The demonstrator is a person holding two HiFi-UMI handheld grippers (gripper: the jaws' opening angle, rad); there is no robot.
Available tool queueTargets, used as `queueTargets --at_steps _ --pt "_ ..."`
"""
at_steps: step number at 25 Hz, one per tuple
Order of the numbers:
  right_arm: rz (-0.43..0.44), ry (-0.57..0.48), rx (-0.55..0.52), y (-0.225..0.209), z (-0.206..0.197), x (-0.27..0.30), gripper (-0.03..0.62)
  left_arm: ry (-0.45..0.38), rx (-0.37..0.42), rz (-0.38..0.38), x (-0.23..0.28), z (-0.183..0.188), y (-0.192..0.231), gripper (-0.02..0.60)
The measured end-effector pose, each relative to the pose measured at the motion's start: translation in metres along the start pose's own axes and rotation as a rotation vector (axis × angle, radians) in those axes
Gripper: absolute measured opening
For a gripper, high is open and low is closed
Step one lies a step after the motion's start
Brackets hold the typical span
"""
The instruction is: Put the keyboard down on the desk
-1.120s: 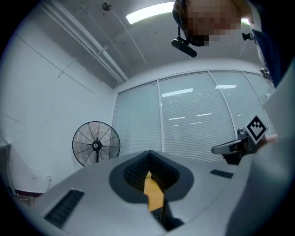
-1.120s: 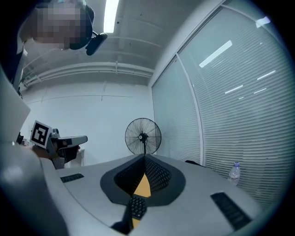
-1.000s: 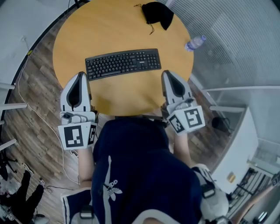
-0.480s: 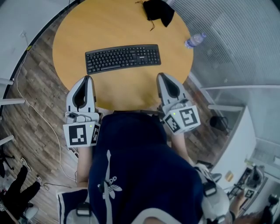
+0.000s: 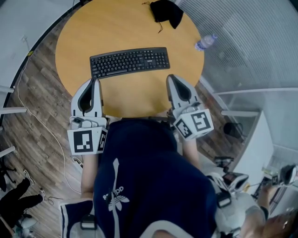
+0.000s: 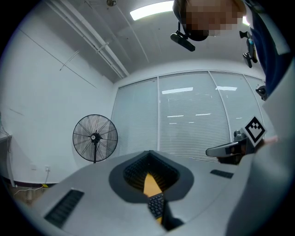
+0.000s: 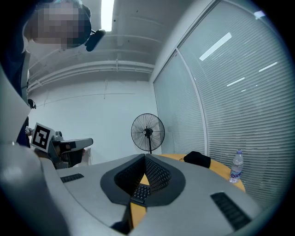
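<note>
Your left gripper [image 5: 96,80], closed and empty, sits near the left end of the keyboard [image 5: 129,62], which lies flat on the round tabletop [image 5: 121,25]. Near its right end, your right gripper [image 5: 171,77] is closed too, holding nothing.

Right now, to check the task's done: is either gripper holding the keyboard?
No, the keyboard lies flat on the desk; left gripper and right gripper are shut, empty.

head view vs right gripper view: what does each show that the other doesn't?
Head view only: the whole keyboard lying flat on the round desk, plus the wood floor. Right gripper view only: a pedestal fan and a ceiling light. Both: the water bottle, the black pouch, the left gripper and some keyboard keys.
</note>
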State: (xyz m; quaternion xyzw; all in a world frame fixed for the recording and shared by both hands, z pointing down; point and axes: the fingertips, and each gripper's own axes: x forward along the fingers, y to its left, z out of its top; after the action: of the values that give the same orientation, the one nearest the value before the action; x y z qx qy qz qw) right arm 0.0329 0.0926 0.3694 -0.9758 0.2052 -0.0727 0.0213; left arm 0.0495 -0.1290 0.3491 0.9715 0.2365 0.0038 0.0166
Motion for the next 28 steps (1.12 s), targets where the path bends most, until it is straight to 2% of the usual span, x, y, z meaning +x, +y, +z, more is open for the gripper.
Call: queueTargets --at_steps 14,28 --pt "0.015 0.007 0.028 -0.002 0.003 0.011 0.003 -0.036 -0.007 -0.126 0.051 0.012 -0.038 0.002" --pt "0.036 -0.006 0.016 0.004 0.005 0.017 0.003 -0.046 -0.002 -0.174 0.055 0.016 -0.052 0.002"
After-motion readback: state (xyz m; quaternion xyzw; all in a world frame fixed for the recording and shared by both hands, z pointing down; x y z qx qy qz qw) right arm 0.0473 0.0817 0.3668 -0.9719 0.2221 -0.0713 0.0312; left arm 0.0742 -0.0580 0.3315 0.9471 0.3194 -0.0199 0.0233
